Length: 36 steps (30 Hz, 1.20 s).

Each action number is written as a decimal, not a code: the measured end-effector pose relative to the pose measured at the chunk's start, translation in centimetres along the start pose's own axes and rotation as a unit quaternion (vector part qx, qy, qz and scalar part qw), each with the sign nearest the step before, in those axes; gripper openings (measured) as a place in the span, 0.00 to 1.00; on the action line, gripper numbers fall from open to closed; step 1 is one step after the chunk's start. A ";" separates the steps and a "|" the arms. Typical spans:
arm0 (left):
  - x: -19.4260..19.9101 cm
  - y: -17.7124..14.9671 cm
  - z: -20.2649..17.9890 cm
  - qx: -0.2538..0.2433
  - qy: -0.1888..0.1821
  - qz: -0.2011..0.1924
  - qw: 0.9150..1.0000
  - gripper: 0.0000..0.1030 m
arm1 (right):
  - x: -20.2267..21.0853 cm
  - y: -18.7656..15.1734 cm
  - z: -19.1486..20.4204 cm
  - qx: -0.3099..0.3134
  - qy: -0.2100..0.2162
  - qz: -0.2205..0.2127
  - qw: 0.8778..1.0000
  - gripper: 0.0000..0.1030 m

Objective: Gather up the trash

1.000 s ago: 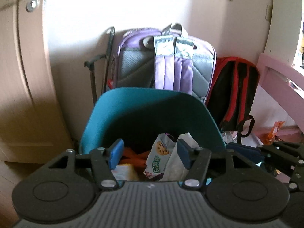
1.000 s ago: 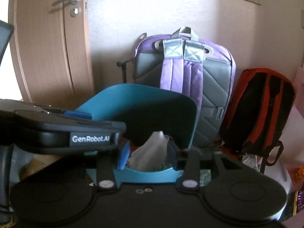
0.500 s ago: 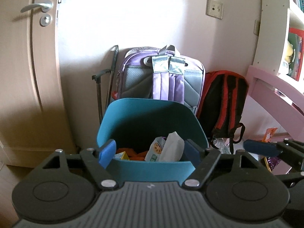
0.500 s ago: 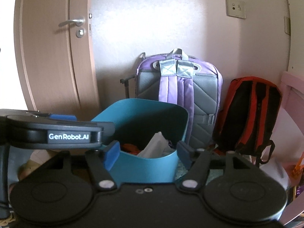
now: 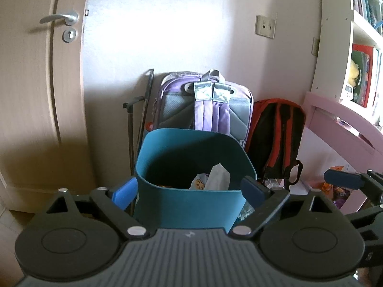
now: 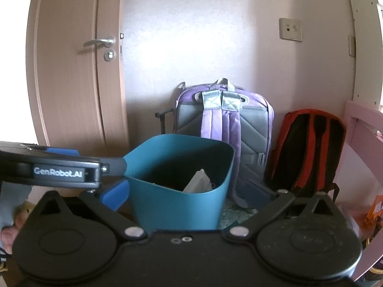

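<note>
Left wrist view: the left gripper (image 5: pixel 190 189) has its 2 blue-padded fingers spread wide with nothing between them, framing the teal bin (image 5: pixel 191 198) that stands on the floor just ahead. Inside the bin lie a white wrapper (image 5: pixel 219 178) and a snack packet (image 5: pixel 199 184) leaning together against the right side. Behind the bin, a purple backpack (image 5: pixel 208 110) and a red-and-black backpack (image 5: pixel 275 134) stand against the wall, with a door (image 5: pixel 40 83) at left. More wrappers (image 5: pixel 335 186) lie on the floor under the pink bed frame (image 5: pixel 344 126).

Right wrist view: the right gripper (image 6: pixel 188 193) is likewise spread and empty, its fingers either side of the teal bin (image 6: pixel 177 205), where the white wrapper (image 6: pixel 198 184) pokes up. The left gripper's body (image 6: pixel 59 171) crosses at left.
</note>
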<state>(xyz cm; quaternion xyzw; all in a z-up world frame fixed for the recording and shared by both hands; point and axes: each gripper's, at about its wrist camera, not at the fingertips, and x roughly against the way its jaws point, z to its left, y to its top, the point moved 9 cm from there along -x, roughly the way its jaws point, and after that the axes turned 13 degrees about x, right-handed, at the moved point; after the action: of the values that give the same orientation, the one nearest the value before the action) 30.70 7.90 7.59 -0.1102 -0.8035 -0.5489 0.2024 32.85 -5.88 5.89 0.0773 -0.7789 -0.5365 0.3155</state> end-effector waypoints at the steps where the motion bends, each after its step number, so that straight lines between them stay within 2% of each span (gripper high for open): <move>1: 0.2 -0.1 0.1 0.001 0.000 0.000 1.000 0.93 | 0.3 -0.1 0.0 -0.003 -0.002 -0.003 1.000 1.00; 4: 0.9 -0.5 0.5 0.005 0.000 -0.003 1.000 0.98 | 1.0 -0.2 -0.1 -0.015 -0.007 -0.013 1.000 1.00; 10: 1.6 -2.2 1.4 0.021 -0.002 0.015 1.000 0.98 | 2.2 -0.9 -0.1 -0.033 -0.008 -0.015 0.999 1.00; 25: 4.2 -4.0 -0.1 -0.028 0.000 0.008 1.000 0.98 | 4.7 -2.0 0.8 -0.044 -0.004 -0.008 0.999 1.00; 36: 4.6 -4.4 -0.7 -0.017 -0.006 0.015 1.000 0.98 | 5.8 -2.0 0.7 -0.049 -0.002 -0.009 0.999 1.00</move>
<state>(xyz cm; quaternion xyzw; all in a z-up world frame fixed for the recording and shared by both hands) 25.01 5.36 6.17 -0.1292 -0.7932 -0.5590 0.2039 27.44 -8.88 6.33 0.0681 -0.7512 -0.5773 0.3127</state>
